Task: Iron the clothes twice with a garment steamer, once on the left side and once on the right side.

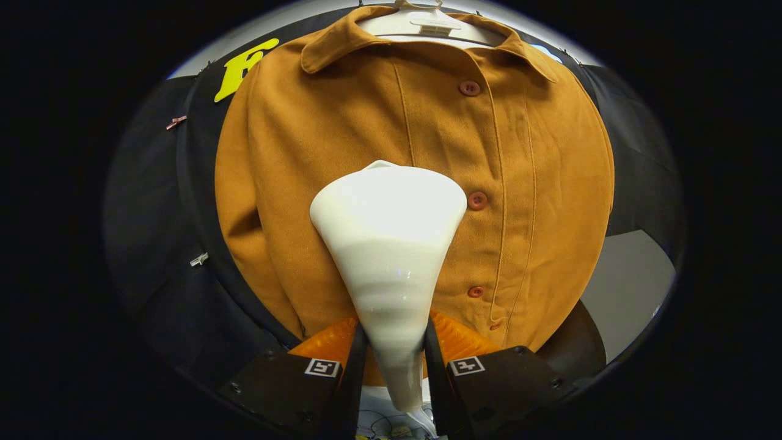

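Note:
A mustard-brown buttoned shirt (342, 159) hangs on a white hanger (427, 24) straight ahead of me. My gripper (394, 354) is shut on the white garment steamer (389, 244), both fingers pressing on its narrow handle. The steamer's wide head rises from between the fingers and lies against the shirt's front, just left of the button row (477, 200), about mid-chest. The part of the shirt behind the steamer is hidden.
Black cloth (159, 232) of the booth wall surrounds the shirt, with small clips (198, 260) on it. A pale grey surface (629, 287) shows beyond the shirt's lower right hem.

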A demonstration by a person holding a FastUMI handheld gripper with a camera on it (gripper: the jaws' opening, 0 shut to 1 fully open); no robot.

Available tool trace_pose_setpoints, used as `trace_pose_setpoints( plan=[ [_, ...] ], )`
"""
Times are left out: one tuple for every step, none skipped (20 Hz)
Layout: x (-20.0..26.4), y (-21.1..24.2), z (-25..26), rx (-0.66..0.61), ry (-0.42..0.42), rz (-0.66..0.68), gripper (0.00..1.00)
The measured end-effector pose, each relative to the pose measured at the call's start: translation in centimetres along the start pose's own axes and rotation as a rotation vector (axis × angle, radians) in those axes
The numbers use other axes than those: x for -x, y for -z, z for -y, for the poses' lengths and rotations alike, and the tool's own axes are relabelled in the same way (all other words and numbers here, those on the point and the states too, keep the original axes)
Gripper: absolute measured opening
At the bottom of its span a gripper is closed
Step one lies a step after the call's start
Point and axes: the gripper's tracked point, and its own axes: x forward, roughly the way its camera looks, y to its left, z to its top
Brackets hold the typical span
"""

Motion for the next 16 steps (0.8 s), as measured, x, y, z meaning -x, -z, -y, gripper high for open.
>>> trace_pose_setpoints(
  plan=[
    [-0.2,0.3,-0.1,-0.003,0.0,-0.009,0.5],
    [-0.3,0.6,-0.1,-0.006,0.0,-0.018,0.5],
    [-0.4,1.1,0.0,-0.008,0.0,-0.027,0.5],
    [-0.5,1.4,0.1,-0.008,0.0,-0.037,0.5],
    [-0.5,1.8,0.1,-0.009,0.0,-0.046,0.5],
    [-0.6,2.2,0.1,-0.011,0.0,-0.055,0.5],
    [-0.7,2.6,0.2,-0.012,0.0,-0.065,0.5],
    [-0.8,3.0,0.2,-0.012,0.001,-0.074,0.5],
    [-0.8,3.5,0.3,-0.013,0.001,-0.086,0.5],
    [-0.9,3.9,0.4,-0.014,0.002,-0.097,0.5],
    [-1.0,4.3,0.4,-0.016,0.003,-0.107,0.5],
    [-1.0,4.6,0.4,-0.018,0.003,-0.116,0.5],
    [-1.1,5.0,0.5,-0.02,0.001,-0.124,0.5],
    [-1.1,5.3,0.5,-0.02,-0.002,-0.133,0.5],
    [-1.2,5.7,0.6,-0.02,-0.003,-0.143,0.5],
    [-1.3,6.3,0.6,-0.02,-0.003,-0.156,0.5]
  ],
)
